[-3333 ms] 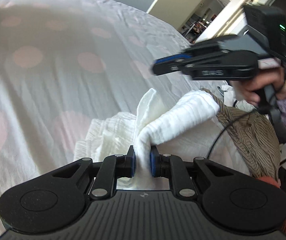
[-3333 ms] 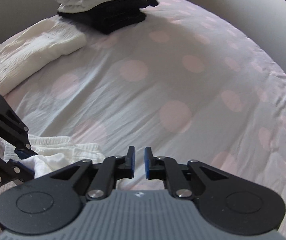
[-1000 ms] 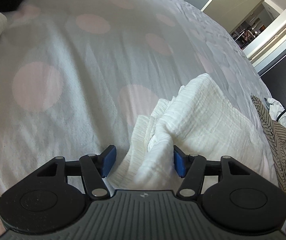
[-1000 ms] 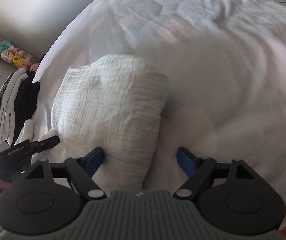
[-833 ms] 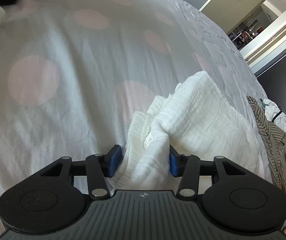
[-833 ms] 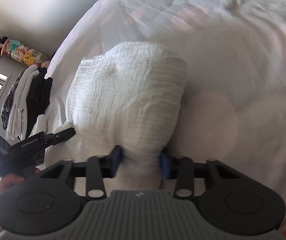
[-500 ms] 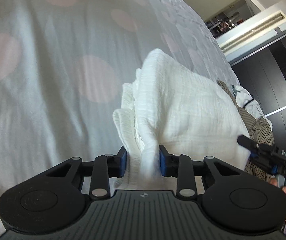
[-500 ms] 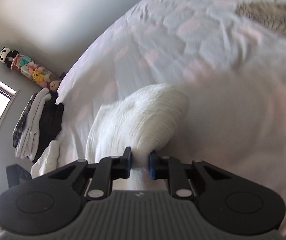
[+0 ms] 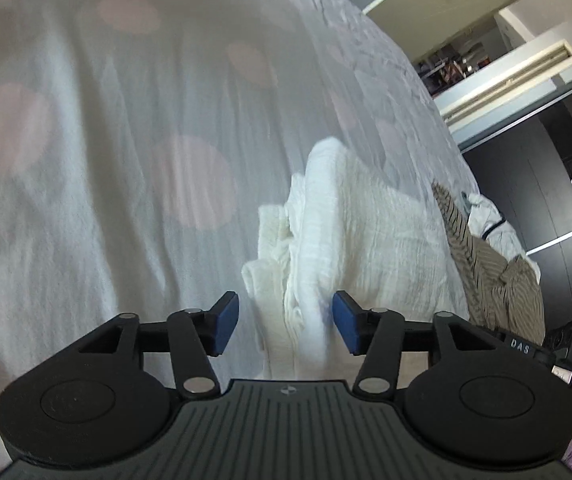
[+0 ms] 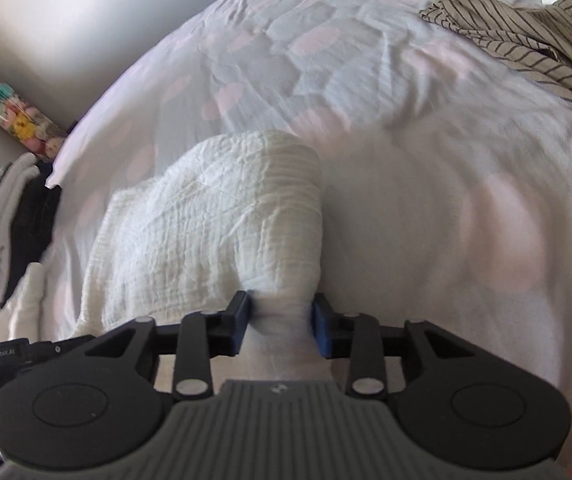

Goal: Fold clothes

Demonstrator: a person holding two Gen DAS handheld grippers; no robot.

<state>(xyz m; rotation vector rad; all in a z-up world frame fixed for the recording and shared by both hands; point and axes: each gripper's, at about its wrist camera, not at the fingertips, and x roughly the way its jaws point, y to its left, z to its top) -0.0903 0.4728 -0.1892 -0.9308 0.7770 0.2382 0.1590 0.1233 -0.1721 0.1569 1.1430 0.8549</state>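
Note:
A white crinkled garment (image 9: 366, 232), folded into a thick bundle, lies on the dotted bed sheet (image 9: 86, 160). My left gripper (image 9: 286, 322) is at its layered end. Its jaws are opening, and the cloth edge stands between the blue pads without being pressed. In the right wrist view the same garment (image 10: 206, 220) bulges ahead of my right gripper (image 10: 280, 322). Those jaws are opening too, but a neck of cloth still fills the gap and touches both pads. Each gripper's body shows at the edge of the other view.
A beige striped garment (image 9: 494, 280) (image 10: 526, 40) lies crumpled past the white one, with a white piece (image 9: 486, 216) behind it. A stack of folded clothes (image 10: 2, 220) and a row of plush toys (image 10: 14, 116) sit at the bed's far left. A wardrobe and doorway (image 9: 486, 60) stand beyond the bed.
Both grippers closed on opposite ends of the white garment and shifted it a little. Now both sets of jaws have spread again, and the left pads have come off the cloth.

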